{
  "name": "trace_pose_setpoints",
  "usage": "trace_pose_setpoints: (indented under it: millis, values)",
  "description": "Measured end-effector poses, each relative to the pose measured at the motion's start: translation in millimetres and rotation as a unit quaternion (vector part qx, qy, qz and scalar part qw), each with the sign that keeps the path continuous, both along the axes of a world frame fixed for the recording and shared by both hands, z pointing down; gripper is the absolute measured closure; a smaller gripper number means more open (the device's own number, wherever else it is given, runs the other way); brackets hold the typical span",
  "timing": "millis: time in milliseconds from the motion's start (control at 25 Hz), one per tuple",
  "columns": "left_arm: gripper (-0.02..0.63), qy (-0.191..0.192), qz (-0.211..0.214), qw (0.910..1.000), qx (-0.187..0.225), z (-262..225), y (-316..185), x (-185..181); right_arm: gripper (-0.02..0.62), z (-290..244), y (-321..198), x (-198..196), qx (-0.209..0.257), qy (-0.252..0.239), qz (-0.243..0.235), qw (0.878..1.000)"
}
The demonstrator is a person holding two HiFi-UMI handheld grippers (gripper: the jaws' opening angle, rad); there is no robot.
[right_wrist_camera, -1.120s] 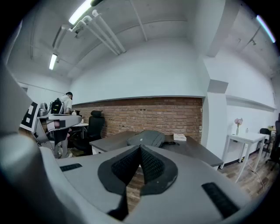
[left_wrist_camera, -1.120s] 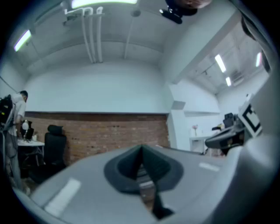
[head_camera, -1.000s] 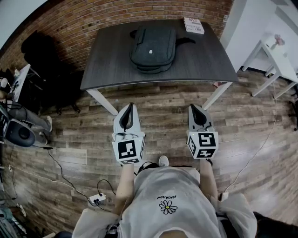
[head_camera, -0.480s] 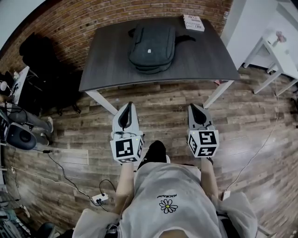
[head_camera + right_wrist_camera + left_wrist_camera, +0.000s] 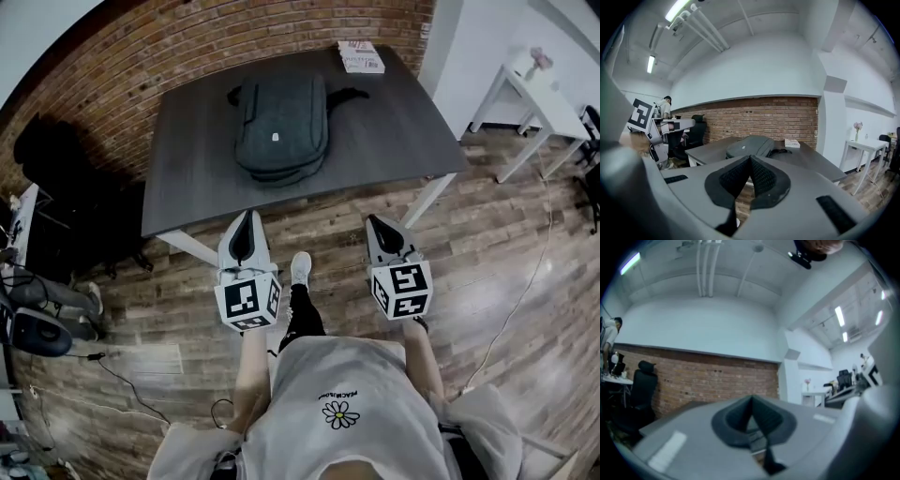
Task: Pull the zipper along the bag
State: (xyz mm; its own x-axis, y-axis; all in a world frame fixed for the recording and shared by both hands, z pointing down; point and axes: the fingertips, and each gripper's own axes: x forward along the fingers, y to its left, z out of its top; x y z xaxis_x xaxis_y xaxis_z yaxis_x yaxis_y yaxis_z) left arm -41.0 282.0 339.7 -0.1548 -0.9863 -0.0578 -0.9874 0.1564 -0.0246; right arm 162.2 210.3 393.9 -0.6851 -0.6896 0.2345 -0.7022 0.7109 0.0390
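Observation:
A dark grey-green backpack [image 5: 279, 125] lies flat on the dark table [image 5: 197, 169], also seen far off in the right gripper view as the backpack [image 5: 751, 146]. My left gripper [image 5: 246, 219] hovers over the floor just short of the table's near edge, jaws shut and empty. My right gripper [image 5: 380, 225] is level with it, to the right, also shut with nothing held. Both are well short of the bag. In the left gripper view the jaws meet at the left gripper [image 5: 751, 401]; in the right gripper view at the right gripper [image 5: 750, 160]. No zipper pull can be made out.
A book [image 5: 360, 57] lies on the table's far right corner. A brick wall [image 5: 150, 52] runs behind. A white side table [image 5: 530, 94] stands at right. Black chairs and gear [image 5: 56, 178] crowd the left. Cables [image 5: 122, 375] trail on the wooden floor.
The person has stepped toward the table, a foot swinging forward. Both grippers have come closer to the table's near edge, still shut.

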Motion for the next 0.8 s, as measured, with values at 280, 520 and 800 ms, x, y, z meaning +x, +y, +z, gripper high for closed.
trace_pose_setpoints:
  millis: [280, 520, 800]
  values:
    - [0.606, -0.003, 0.027, 0.9996, 0.000, -11, -90, -43, 0.595, -22, -85, -49, 0.011, -0.003, 0.016, 1.000]
    - [0.606, -0.007, 0.041, 0.9991, -0.009, -13, -171, -95, 0.595, -34, -164, -104, 0.012, 0.001, 0.032, 0.999]
    - [0.606, -0.004, 0.055, 0.9983, -0.019, -7, -252, -163, 0.595, -38, -245, -173, 0.007, 0.007, 0.052, 0.999]
